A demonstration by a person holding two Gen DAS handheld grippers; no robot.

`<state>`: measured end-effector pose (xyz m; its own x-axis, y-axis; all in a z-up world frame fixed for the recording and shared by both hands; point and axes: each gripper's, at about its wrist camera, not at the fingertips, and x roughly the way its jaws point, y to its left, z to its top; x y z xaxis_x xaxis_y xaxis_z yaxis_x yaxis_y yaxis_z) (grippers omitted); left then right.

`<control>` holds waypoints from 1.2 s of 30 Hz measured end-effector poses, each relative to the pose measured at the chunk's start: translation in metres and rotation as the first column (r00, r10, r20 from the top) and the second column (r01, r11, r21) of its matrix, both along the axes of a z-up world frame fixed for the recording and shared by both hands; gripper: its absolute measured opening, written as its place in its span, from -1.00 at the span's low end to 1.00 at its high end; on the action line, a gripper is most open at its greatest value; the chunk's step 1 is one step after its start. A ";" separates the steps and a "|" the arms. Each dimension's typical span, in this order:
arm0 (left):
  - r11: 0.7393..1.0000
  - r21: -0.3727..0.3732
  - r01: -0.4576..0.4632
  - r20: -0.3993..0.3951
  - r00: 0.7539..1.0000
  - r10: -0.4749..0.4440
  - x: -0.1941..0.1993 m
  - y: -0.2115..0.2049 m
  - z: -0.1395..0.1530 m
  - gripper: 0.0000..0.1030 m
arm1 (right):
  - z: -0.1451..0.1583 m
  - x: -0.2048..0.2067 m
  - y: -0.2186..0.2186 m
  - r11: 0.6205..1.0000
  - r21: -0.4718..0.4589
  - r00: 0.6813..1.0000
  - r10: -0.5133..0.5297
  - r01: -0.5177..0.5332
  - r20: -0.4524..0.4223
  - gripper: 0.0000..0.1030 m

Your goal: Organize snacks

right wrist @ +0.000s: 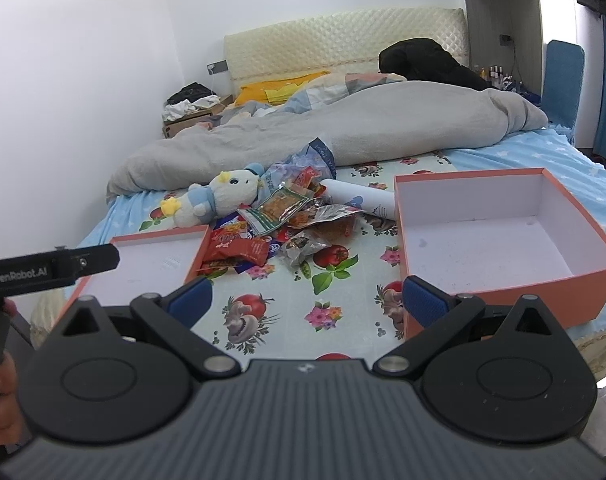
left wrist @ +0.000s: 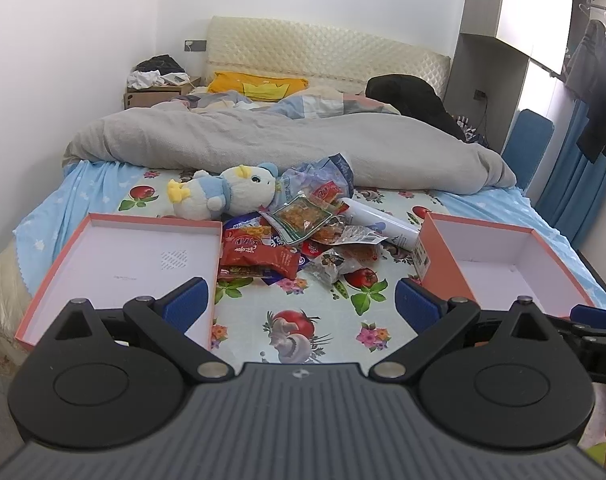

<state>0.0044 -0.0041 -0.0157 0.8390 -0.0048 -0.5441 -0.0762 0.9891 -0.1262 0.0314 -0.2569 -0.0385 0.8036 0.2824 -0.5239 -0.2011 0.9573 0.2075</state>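
A heap of snack packets (left wrist: 299, 236) (right wrist: 287, 224) lies on the flowered cloth (left wrist: 303, 320) (right wrist: 303, 308) in the middle of the bed, a red packet (left wrist: 259, 258) (right wrist: 239, 250) nearest me. An orange lid (left wrist: 123, 268) (right wrist: 155, 260) lies open-side up to its left. A deeper orange box (left wrist: 499, 264) (right wrist: 503, 240) stands to its right. Both show white, bare insides. My left gripper (left wrist: 303, 304) and right gripper (right wrist: 307, 300) hover open, short of the heap, with nothing between the blue pads (left wrist: 187, 304) (right wrist: 423, 304).
A blue-and-white plush toy (left wrist: 223, 194) (right wrist: 219, 196) and a white cylinder (left wrist: 379, 222) (right wrist: 363, 196) lie against the heap. Behind them a grey duvet (left wrist: 283, 144) (right wrist: 343, 132) crosses the bed. A blue chair (left wrist: 527, 144) stands at the right. The left gripper's body (right wrist: 51, 268) shows at the right wrist view's left edge.
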 end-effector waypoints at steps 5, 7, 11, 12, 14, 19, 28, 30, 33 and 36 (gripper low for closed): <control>1.000 -0.002 -0.002 -0.001 1.000 0.002 0.000 0.000 0.000 0.96 | -0.001 0.001 -0.001 1.000 0.005 1.000 -0.012 0.012 0.000 1.00; 1.000 0.002 -0.003 -0.002 1.000 0.003 -0.001 -0.004 0.000 0.97 | -0.002 0.002 0.000 1.000 0.008 1.000 -0.013 0.014 -0.006 1.00; 1.000 0.009 -0.003 -0.002 1.000 0.003 -0.001 -0.004 0.000 0.97 | -0.002 0.003 0.000 1.000 0.004 1.000 -0.015 0.015 -0.009 1.00; 1.000 0.008 -0.002 -0.003 1.000 0.002 -0.001 -0.004 0.000 0.97 | -0.002 0.003 0.000 1.000 0.005 1.000 -0.014 0.014 -0.010 1.00; 1.000 0.010 -0.002 -0.003 1.000 0.002 -0.001 -0.005 0.000 0.97 | -0.003 0.002 0.000 1.000 0.004 1.000 -0.013 0.013 -0.012 1.00; 1.000 0.009 -0.004 -0.004 1.000 0.004 -0.001 -0.006 -0.001 0.96 | -0.004 0.002 0.001 1.000 0.002 1.000 -0.010 0.010 -0.013 1.00; 1.000 0.009 -0.009 -0.026 1.000 0.009 0.001 -0.004 -0.008 0.97 | -0.005 0.003 0.004 1.000 -0.003 0.999 -0.002 0.001 -0.032 1.00; 1.000 0.006 -0.010 -0.031 0.999 0.010 0.002 -0.004 -0.010 0.97 | -0.006 0.003 0.005 1.000 -0.004 0.999 0.001 -0.001 -0.034 1.00; 1.000 0.005 -0.006 -0.038 0.999 0.006 0.003 -0.005 -0.012 0.97 | -0.007 0.004 0.006 1.000 -0.005 0.999 0.004 -0.004 -0.039 1.00; 1.000 0.000 -0.006 -0.046 0.999 0.006 0.004 -0.004 -0.016 0.97 | -0.010 0.005 0.007 1.000 -0.013 0.999 0.003 -0.004 -0.043 1.00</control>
